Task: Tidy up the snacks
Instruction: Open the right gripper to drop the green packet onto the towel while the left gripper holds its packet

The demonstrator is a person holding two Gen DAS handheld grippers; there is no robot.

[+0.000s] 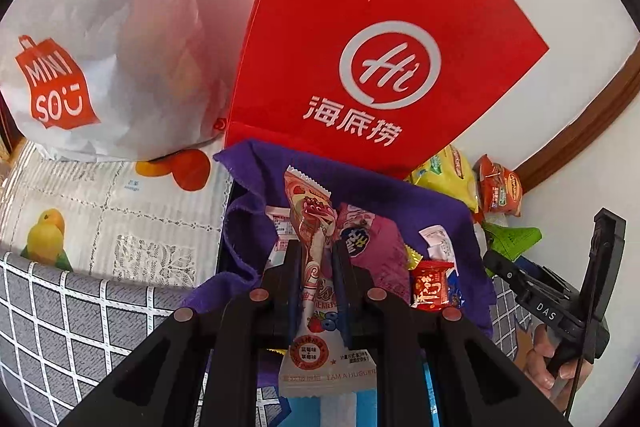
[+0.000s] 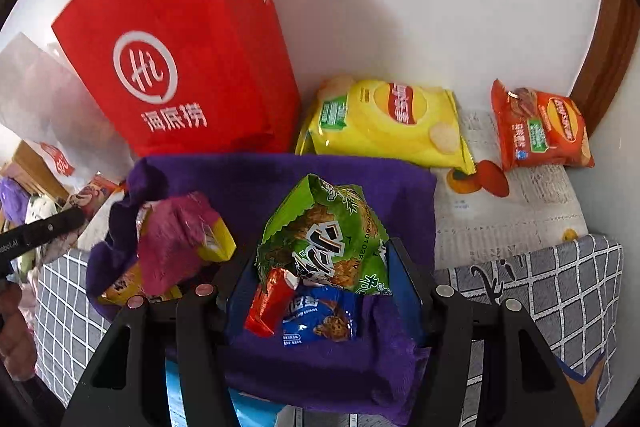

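My left gripper (image 1: 316, 251) is shut on a long pink and white strawberry snack packet (image 1: 316, 227), held above a purple cloth (image 1: 440, 211) that lines a box of snacks. In it lie a magenta packet (image 1: 380, 247) and a small red candy pack (image 1: 430, 285). My right gripper (image 2: 324, 267) is shut on a green snack bag (image 2: 328, 239), with a small red packet (image 2: 270, 301) and a blue cookie packet (image 2: 320, 319) just below it on the purple cloth (image 2: 280, 179). The magenta packet (image 2: 172, 247) lies to the left there.
A red Haidilao tote bag (image 1: 380, 47) stands against the white wall behind the box, with a white Miniso bag (image 1: 100, 67) to its left. A yellow chips bag (image 2: 392, 119) and an orange chips bag (image 2: 540, 127) lie on the patterned tablecloth (image 2: 512, 211) at the right.
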